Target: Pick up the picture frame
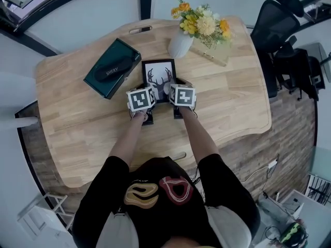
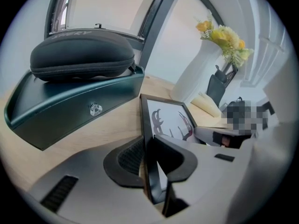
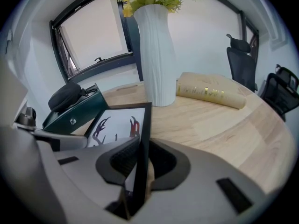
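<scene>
A black picture frame [image 1: 158,72] with a deer-antler print lies on the wooden table [image 1: 232,102], just in front of me. My left gripper [image 1: 146,90] is clamped on its left edge, and my right gripper [image 1: 175,90] on its right edge. In the left gripper view the thin black frame [image 2: 168,120] edge runs between the dark pads [image 2: 128,157] of that gripper [image 2: 149,158], which press on it. The right gripper view shows the same hold: the frame [image 3: 117,125] edge sits squeezed between the jaws of that gripper [image 3: 140,161]. The frame's near corners are hidden by the marker cubes.
A dark green box [image 1: 113,67] with a black glasses case on it sits left of the frame. A white vase of yellow flowers [image 1: 181,44] and a beige book [image 1: 209,52] stand behind it. Black office chairs [image 1: 289,40] stand at the table's right.
</scene>
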